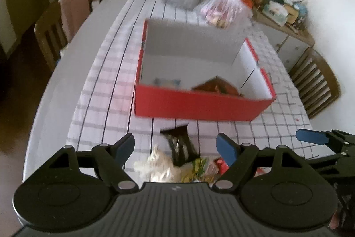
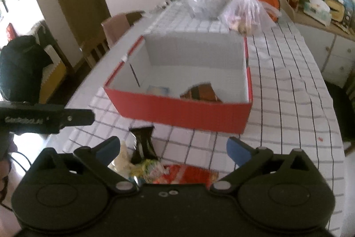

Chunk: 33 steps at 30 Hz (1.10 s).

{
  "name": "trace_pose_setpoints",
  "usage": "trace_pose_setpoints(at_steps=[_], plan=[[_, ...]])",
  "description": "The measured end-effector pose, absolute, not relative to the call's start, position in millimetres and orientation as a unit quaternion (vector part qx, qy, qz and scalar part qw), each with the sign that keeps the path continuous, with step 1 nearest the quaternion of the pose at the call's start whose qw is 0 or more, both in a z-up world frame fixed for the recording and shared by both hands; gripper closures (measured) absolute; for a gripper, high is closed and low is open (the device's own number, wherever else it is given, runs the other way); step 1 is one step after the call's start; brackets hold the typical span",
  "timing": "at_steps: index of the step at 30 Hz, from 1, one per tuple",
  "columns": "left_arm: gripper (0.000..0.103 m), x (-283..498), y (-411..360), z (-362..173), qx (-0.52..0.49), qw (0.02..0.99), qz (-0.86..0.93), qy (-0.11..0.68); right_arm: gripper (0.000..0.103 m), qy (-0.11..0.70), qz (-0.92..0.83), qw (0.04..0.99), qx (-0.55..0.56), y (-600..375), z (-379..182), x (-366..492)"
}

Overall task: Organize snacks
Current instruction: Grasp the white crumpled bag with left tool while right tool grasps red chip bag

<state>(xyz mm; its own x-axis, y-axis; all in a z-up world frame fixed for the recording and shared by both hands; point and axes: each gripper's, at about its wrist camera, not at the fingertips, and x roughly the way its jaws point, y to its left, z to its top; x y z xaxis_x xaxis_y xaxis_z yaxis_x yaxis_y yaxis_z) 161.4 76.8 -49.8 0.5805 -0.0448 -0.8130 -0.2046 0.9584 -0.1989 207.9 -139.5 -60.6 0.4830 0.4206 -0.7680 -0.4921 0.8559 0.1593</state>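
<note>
A: What do the snacks look like?

B: A loose heap of small packets (image 1: 177, 167) on the checked tablecloth (image 1: 106, 90), in front of the red box (image 1: 199, 103): a black wrapper (image 2: 143, 143), a crinkly pale one, a yellow-green one, a red one (image 2: 188, 174).

A: And in the box?

B: White inside, with a brown packet (image 2: 199, 92) and a pale blue one (image 2: 158, 90) on its floor.

A: The grippers?

B: Left gripper (image 1: 176, 147) and right gripper (image 2: 173, 148) both hang over the heap, jaws wide apart, gripping nothing.
</note>
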Motion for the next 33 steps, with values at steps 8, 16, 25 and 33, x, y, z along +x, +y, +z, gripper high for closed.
trace_pose_setpoints(at_steps=[8, 16, 25, 33], plan=[[0.022, 161.8, 85.5, -91.4, -0.173, 0.843, 0.074, 0.504, 0.001, 0.502, 0.212, 0.838, -0.026, -141.4, -102.7, 221.6], [0.022, 174.1, 95.5, -126.8, -0.208, 0.805, 0.106, 0.545, 0.001, 0.542, 0.182, 0.820, -0.026, -133.8, -129.9, 230.4], [0.022, 190.6, 96.5, -147.2, -0.243, 0.779, 0.135, 0.562, 0.002, 0.567, 0.165, 0.807, -0.021, -124.6, -142.6, 240.8], [0.022, 201.9, 95.8, -162.5, -0.238, 0.768, 0.155, 0.574, 0.007, 0.587, 0.165, 0.792, -0.024, -122.7, -151.0, 245.1]])
